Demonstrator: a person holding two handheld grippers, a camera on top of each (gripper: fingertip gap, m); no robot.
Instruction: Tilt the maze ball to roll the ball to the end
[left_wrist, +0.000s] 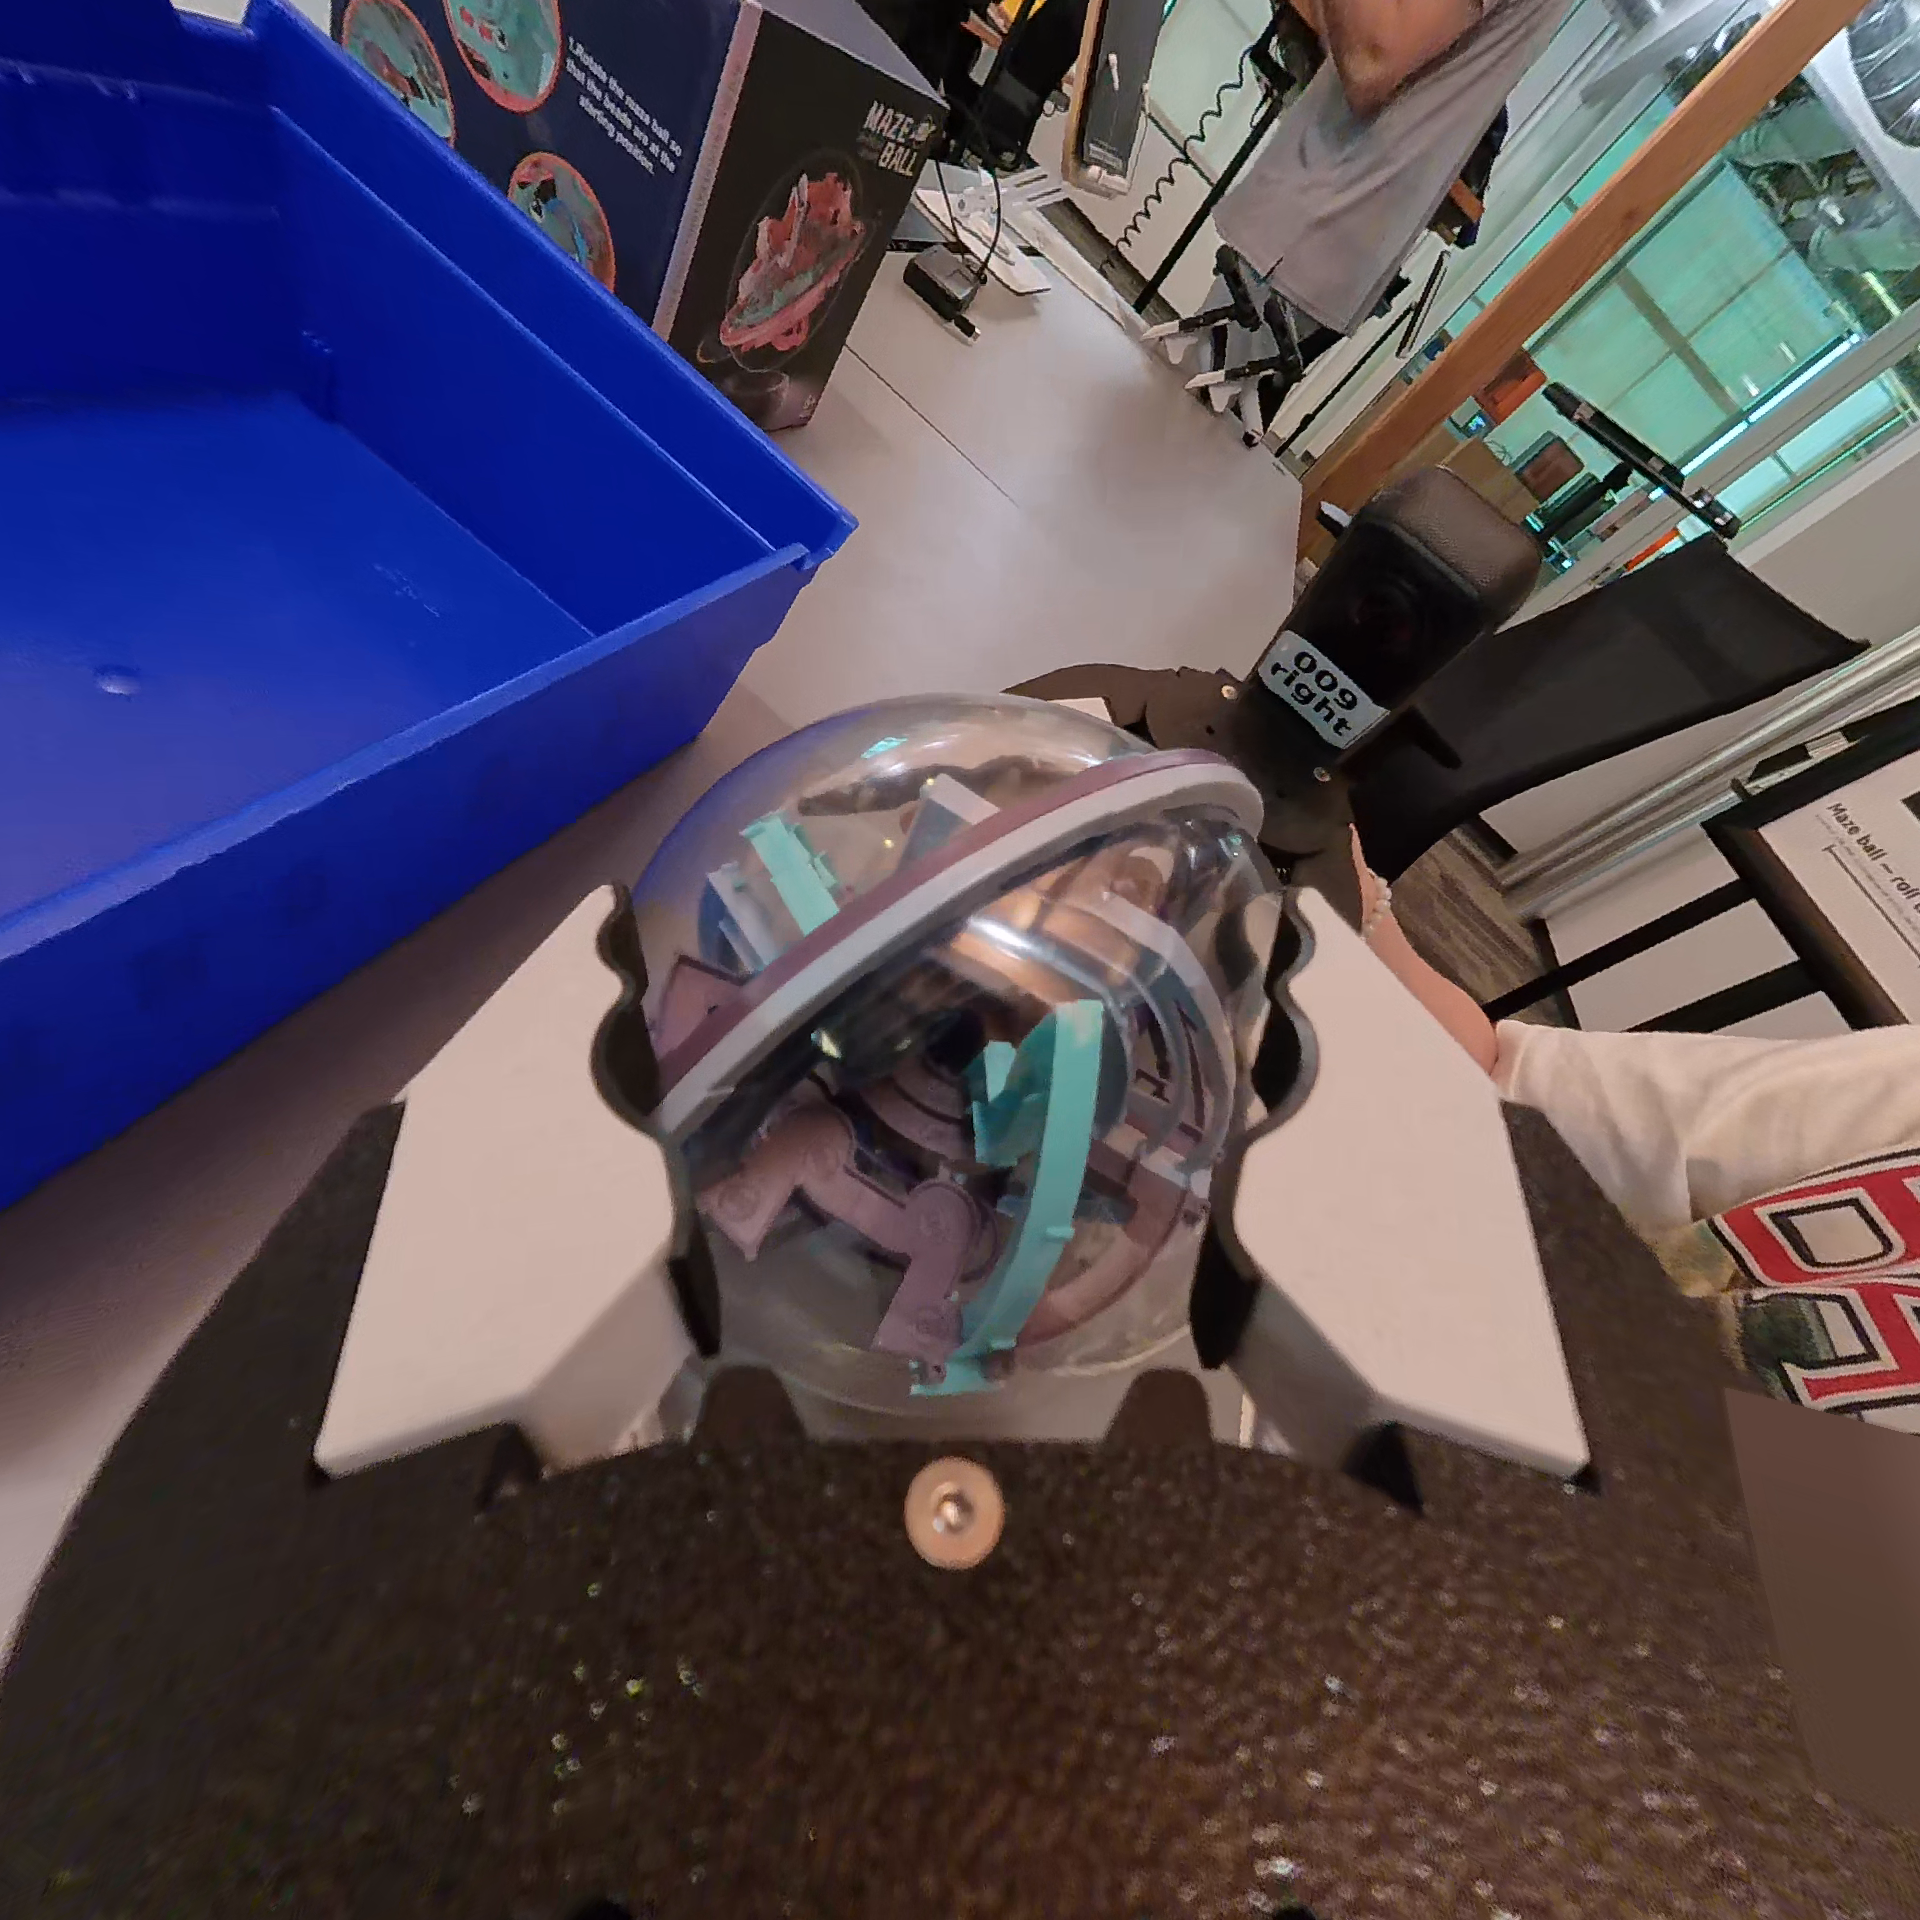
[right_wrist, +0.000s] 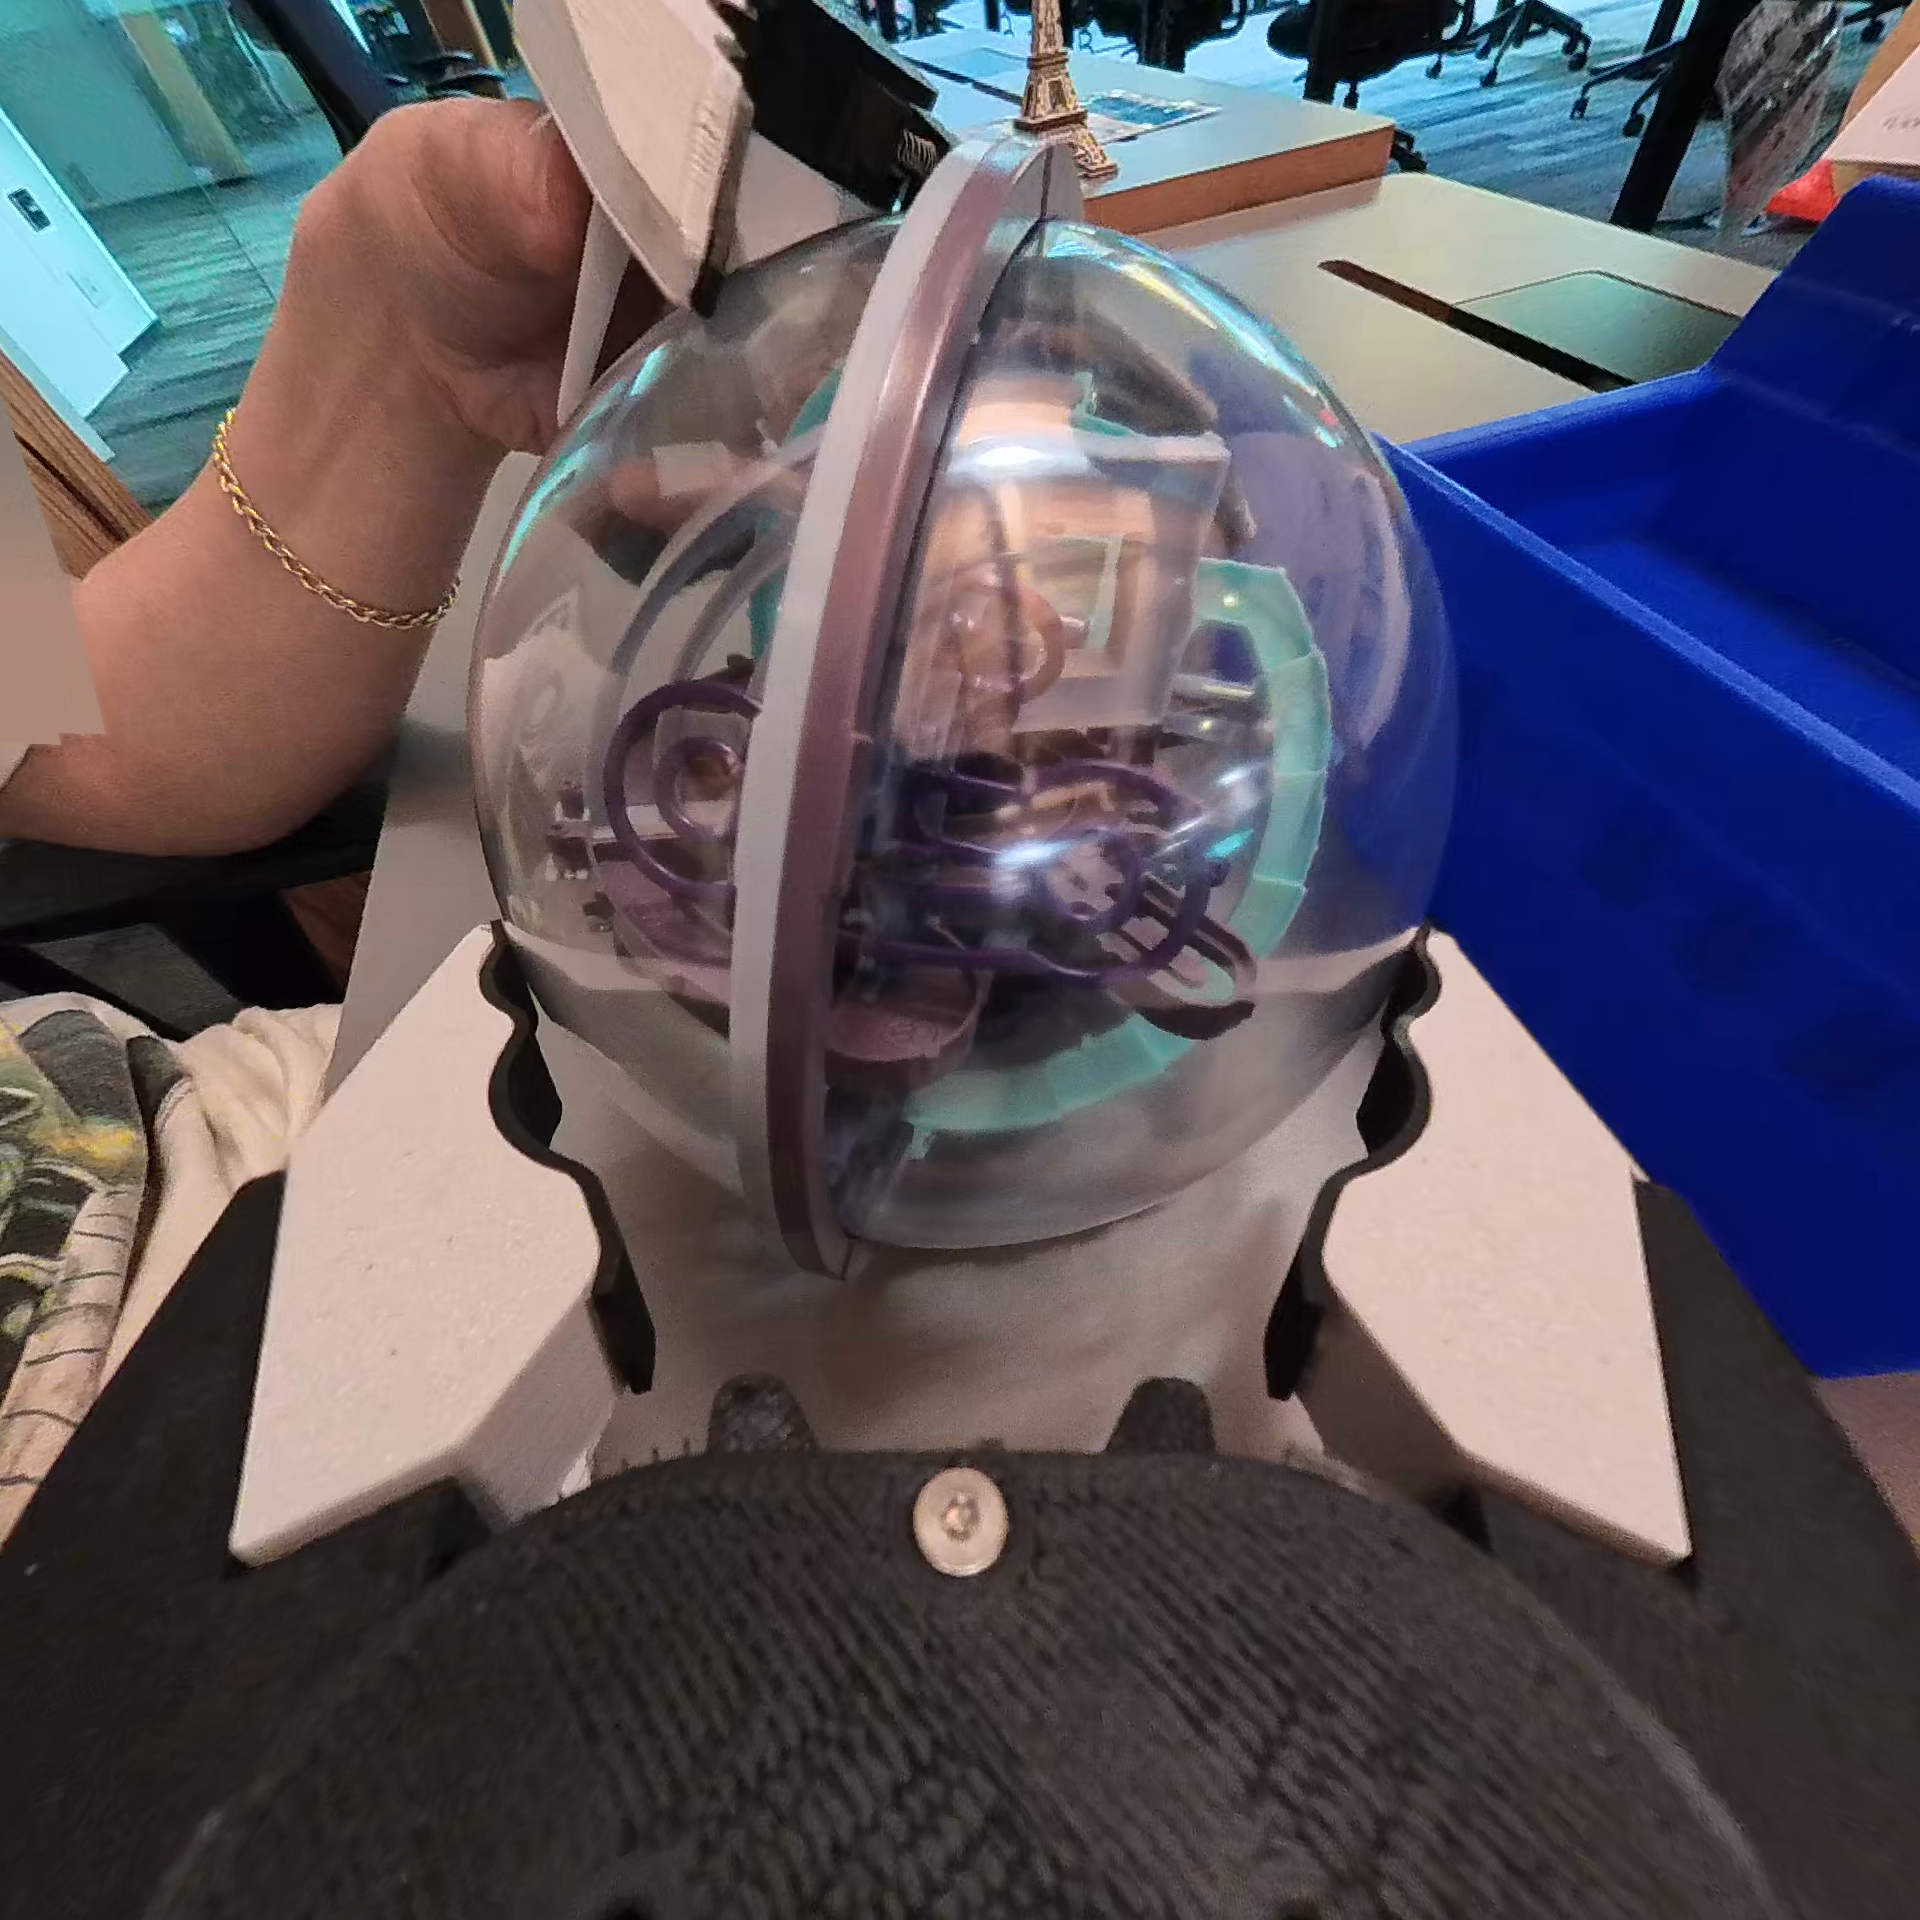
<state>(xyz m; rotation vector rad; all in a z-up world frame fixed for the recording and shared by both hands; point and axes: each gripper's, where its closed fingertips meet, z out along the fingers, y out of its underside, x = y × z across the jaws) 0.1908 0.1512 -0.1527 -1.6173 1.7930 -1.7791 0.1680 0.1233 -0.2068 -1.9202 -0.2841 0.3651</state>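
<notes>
The maze ball (left_wrist: 935, 1039) is a clear sphere with a grey and purple rim band and teal and purple tracks inside. It is held up above the table, between both grippers. My left gripper (left_wrist: 951, 935) is shut on it, with both black pads pressed on its sides. My right gripper (right_wrist: 958, 966) grips it from the opposite side, its fingertips touching the sphere (right_wrist: 956, 727) left and right. The right gripper's body (left_wrist: 1351, 665) shows behind the ball. A left finger (right_wrist: 644, 135) touches the ball's top. I cannot make out the small ball inside.
A blue plastic bin (left_wrist: 312, 520) stands on the light table (left_wrist: 987, 468), close to the left, and shows at the right of the right wrist view (right_wrist: 1662, 727). The dark maze ball box (left_wrist: 800, 239) stands behind it. A person's hand (right_wrist: 416, 364) holds the left gripper.
</notes>
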